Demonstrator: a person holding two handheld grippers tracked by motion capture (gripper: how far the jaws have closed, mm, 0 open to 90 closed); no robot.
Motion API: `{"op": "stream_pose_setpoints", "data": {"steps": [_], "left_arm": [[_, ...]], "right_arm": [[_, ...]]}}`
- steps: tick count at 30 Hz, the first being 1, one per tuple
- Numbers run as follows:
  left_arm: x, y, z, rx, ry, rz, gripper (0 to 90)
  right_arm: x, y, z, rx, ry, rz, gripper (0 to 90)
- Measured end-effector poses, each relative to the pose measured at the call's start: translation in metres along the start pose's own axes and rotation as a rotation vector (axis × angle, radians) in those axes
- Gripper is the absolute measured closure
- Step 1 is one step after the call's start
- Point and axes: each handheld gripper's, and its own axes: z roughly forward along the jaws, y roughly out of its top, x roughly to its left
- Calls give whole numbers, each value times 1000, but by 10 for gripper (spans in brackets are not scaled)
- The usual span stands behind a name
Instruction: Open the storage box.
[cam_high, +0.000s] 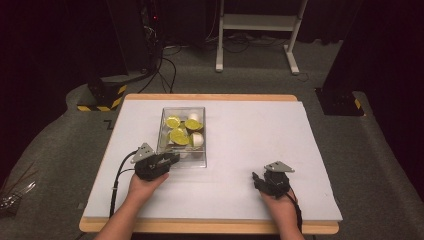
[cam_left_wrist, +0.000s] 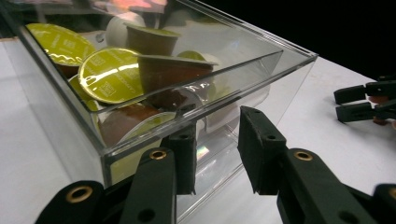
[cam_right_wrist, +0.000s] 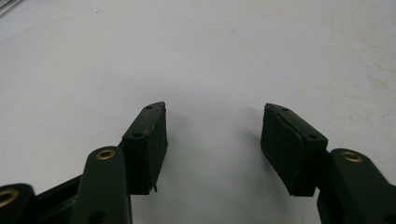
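Note:
A clear plastic box (cam_high: 161, 131) stands on the white table top, left of centre. It holds several coffee capsules (cam_high: 179, 136) with yellow-green foil lids and brown cups (cam_left_wrist: 109, 74). My left gripper (cam_high: 172, 157) is at the box's near wall (cam_left_wrist: 280, 60). Its jaws (cam_left_wrist: 217, 149) straddle that wall: one seems to be inside the box and the other outside, with a gap still showing between the pads. My right gripper (cam_high: 256, 180) rests low over bare table at the front right. Its jaws (cam_right_wrist: 215, 135) stand apart with nothing between them. It also appears far off in the left gripper view (cam_left_wrist: 364, 100).
The white table top (cam_high: 260, 135) has a wooden edge all round. Behind the table are a white desk frame (cam_high: 260, 30), black stands with yellow-black striped bases (cam_high: 102, 97) and cables on grey carpet.

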Motion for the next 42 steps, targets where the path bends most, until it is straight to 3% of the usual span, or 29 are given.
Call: {"op": "stream_pose_setpoints", "data": {"steps": [4,6,10,13,17,20,22,42], "left_arm": [[-1,-1,1,-8,-11,4,659],[-3,-2,2,-12,-24,10,601],[-2,-2,2,-22,-7,-14,652],[-1,-2,2,-21,8,-5,698],[0,-3,2,-28,-7,1,729],[7,-6,0,-41,-60,-15,764],[9,-6,0,-44,-71,-6,776],[13,-7,-4,-47,-91,2,822]], "right_arm": [[0,0,0,-3,-1,-3,413],[0,0,0,-3,-1,-3,413],[0,0,0,-3,-1,-3,413],[0,0,0,-3,-2,-4,414],[0,0,0,-3,-2,-4,414],[0,0,0,-4,-3,-5,414],[0,0,0,-4,-3,-5,414],[1,0,0,-3,-4,-3,415]]}}
